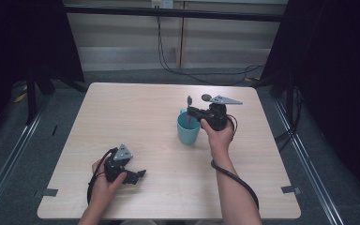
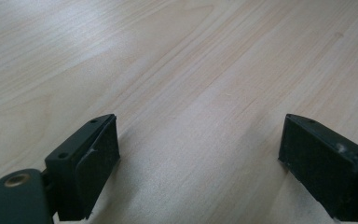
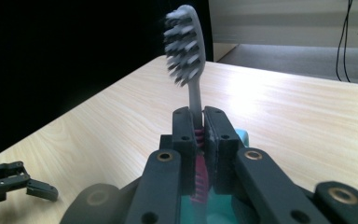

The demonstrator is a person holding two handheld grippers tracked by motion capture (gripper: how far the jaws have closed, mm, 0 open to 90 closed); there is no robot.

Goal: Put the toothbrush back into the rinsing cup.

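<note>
toothbrush: grey head, pink grip section, standing bristles-up (image 3: pixel 185 44) with its lower end already down inside the teal cup (image 1: pixel 188 131). Long axis is pretty much vertical, maybe a hair tilted.

cup: sits a bit right of the middle of the surface (image 1: pixel 136 117), upright, open mouth facing up.

right claw: clamped tight on the toothbrush handle (image 3: pixel 199 135), pinching it at the ribbed pink part. It hangs right over the cup (image 3: pixel 242 136), so the brush runs straight down from the claw into the mouth. My guess is the next bit is just lowering and letting go, and the thing to watch is keeping the handle plumb so it doesn't tip the cup.

left claw: spread wide, nothing in it (image 2: pixel 198 154), parked low near the front-left of the surface (image 1: pixel 132 174), well apart from the cup. Right hand (image 1: pixel 219 136) is clearly the nearer one.

surface: pale wood grain, bare apart from the cup.

room: dark curtains (image 1: pixel 337 70) either side, grey floor, a black cable (image 1: pixel 168 65) trailing down the back wall.
</note>
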